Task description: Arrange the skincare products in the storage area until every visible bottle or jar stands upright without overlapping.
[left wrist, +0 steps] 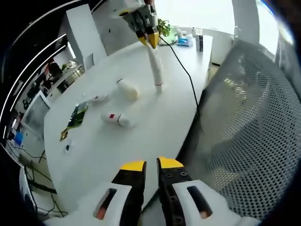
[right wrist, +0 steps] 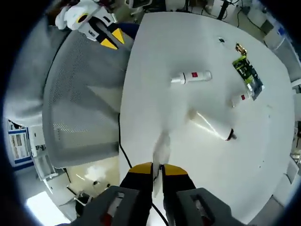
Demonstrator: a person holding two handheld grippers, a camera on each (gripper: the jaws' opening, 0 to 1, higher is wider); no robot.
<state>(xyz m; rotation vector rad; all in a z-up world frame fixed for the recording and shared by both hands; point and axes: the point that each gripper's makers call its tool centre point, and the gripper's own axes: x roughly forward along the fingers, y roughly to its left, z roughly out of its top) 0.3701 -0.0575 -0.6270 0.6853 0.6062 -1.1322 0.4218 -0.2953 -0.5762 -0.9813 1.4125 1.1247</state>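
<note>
Right hand-held gripper (right wrist: 157, 168) pinching upright tube (left wrist: 156, 70) (cap down), bottles (left wrist: 117, 118) toppled nearby

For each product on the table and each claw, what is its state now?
Tall white tube: upright, cap on the table, top pinched by the right claw.
White bottle: lying on its side.
Red-label bottle: lying on its side.
Small tube: lying flat.
Green packet: lying flat.
Left claw: nearly closed, holding nothing, over the table edge.
</note>
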